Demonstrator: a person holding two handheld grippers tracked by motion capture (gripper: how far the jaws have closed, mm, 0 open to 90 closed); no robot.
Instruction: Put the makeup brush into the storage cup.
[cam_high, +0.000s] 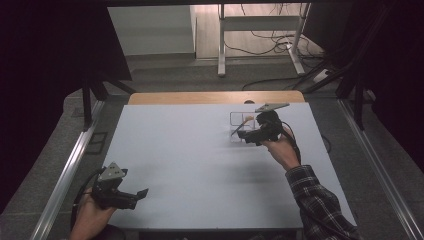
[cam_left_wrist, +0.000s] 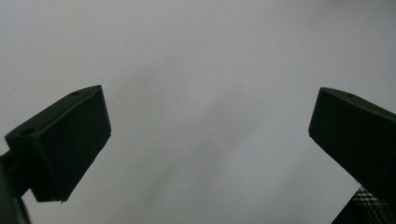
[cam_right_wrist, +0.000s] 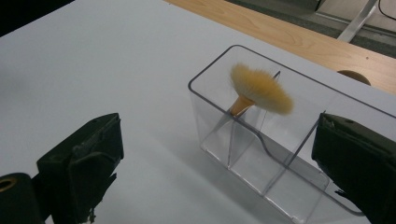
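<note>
Up at about one o'clock on the white table (cam_high: 200, 165) stands a clear box (cam_right_wrist: 280, 154), and a brush (cam_right_wrist: 259, 91) with a fluffy yellow head leans inside its far part. The right gripper (cam_right_wrist: 219, 163) sits just beside the box, jaws spread wide and holding nothing. Down at seven o'clock, the left gripper (cam_high: 141, 194) waits, also wide apart and empty. Putting the brush away looks done; only pulling the hand back seems left.

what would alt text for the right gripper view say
A brush with tan bristles stands tilted in the end compartment of a clear organiser on a white table. The open right tool frames it with black jaws at both lower corners.
</note>
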